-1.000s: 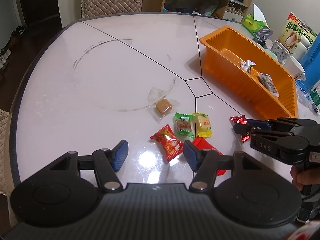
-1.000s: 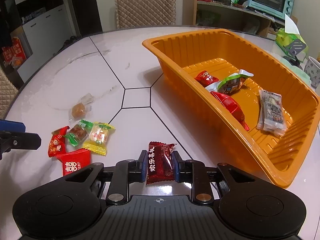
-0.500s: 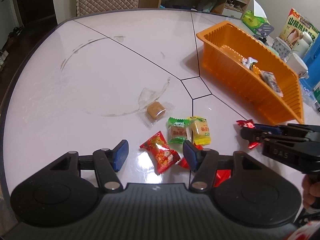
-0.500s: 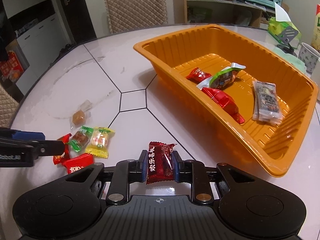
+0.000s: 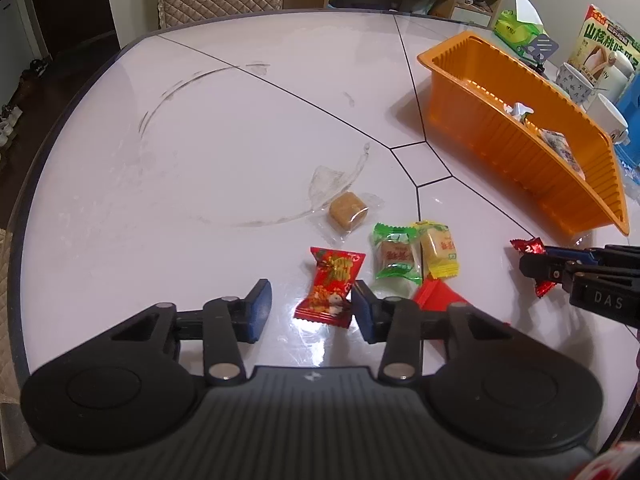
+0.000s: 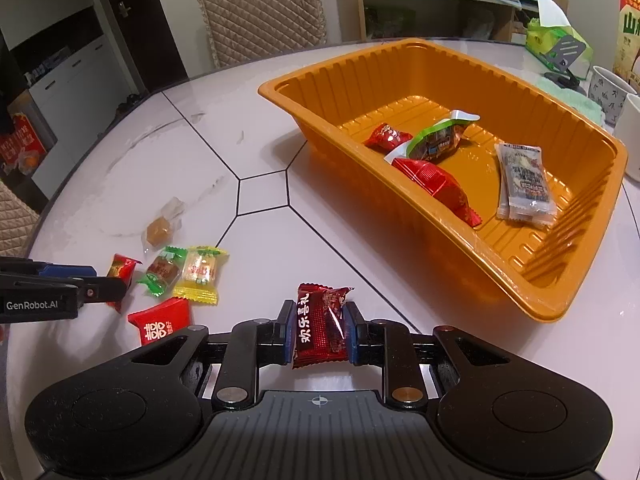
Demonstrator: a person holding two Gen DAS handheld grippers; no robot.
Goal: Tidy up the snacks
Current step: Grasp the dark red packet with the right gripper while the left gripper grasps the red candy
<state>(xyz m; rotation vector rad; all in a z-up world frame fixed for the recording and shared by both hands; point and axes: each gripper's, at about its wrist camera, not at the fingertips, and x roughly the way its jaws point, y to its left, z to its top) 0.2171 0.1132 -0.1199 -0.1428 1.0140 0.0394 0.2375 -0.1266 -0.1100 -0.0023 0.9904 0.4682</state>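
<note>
My left gripper point(image 5: 310, 306) is open, low over the table, with a red printed candy packet point(image 5: 331, 285) between its fingers. Next to it lie a green candy point(image 5: 393, 254), a yellow candy point(image 5: 439, 248), a red box packet point(image 5: 440, 296) and a clear-wrapped brown cube point(image 5: 347, 210). My right gripper point(image 6: 318, 332) is shut on a dark red snack packet point(image 6: 320, 326), held above the table short of the orange tray point(image 6: 516, 276). The tray holds several wrapped snacks, among them a green packet point(image 6: 440, 140) and a clear packet point(image 6: 524, 180).
Behind the tray stand mugs point(image 6: 610, 94), a green tissue pack point(image 6: 556, 42) and a snack box point(image 5: 608, 46). A quilted chair point(image 6: 260, 12) sits at the table's far edge. The round white table point(image 5: 220, 120) drops off at the left.
My left gripper has moved forward and down so the red printed packet now lies between its open fingers. My right gripper has risen and moved toward the tray with its packet.
</note>
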